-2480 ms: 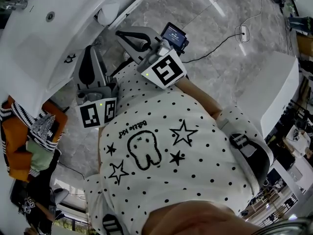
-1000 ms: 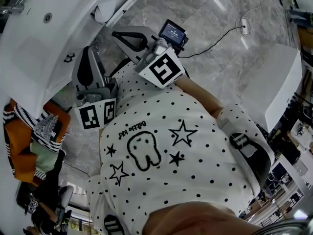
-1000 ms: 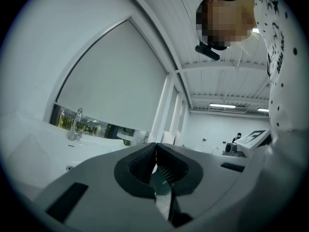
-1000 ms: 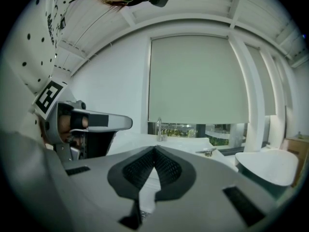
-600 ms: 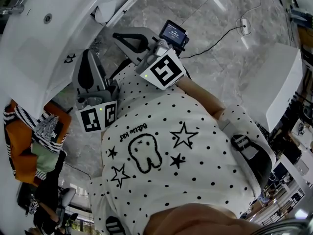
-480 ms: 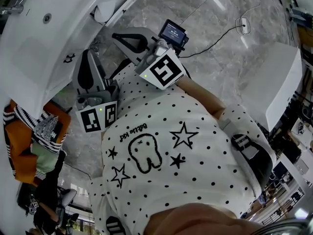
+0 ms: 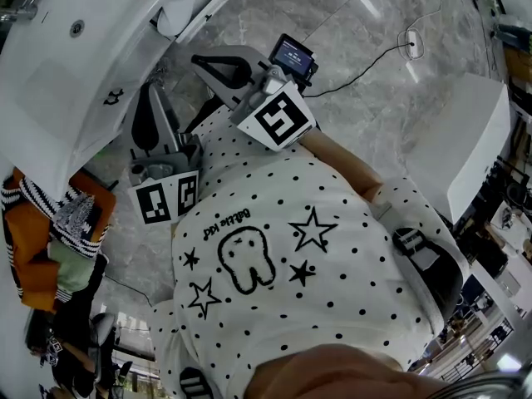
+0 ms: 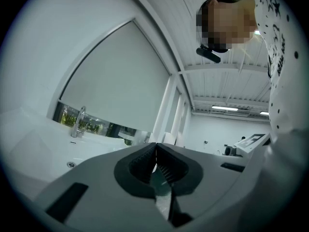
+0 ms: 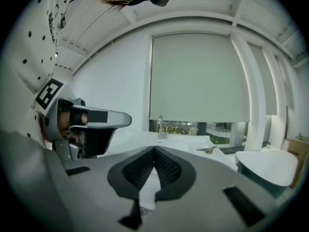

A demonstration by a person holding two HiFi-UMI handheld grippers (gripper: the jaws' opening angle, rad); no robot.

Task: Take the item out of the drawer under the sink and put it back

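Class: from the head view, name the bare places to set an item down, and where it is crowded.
Bare: the marble floor between the sink and the white unit, crossed only by a cable; also the sink's top around its drain. Crowded: the floor hemmed in by sink, pile of clothes and left tool.

A grey marble floor [image 7: 274,7] carries a black cable [image 7: 366,71] that runs to a white plug [image 7: 411,40]. A white block [image 7: 465,144] stands at right. Orange, green and striped clothes [image 7: 46,243] lie heaped at left. A pale blind [image 9: 198,76] covers the window.
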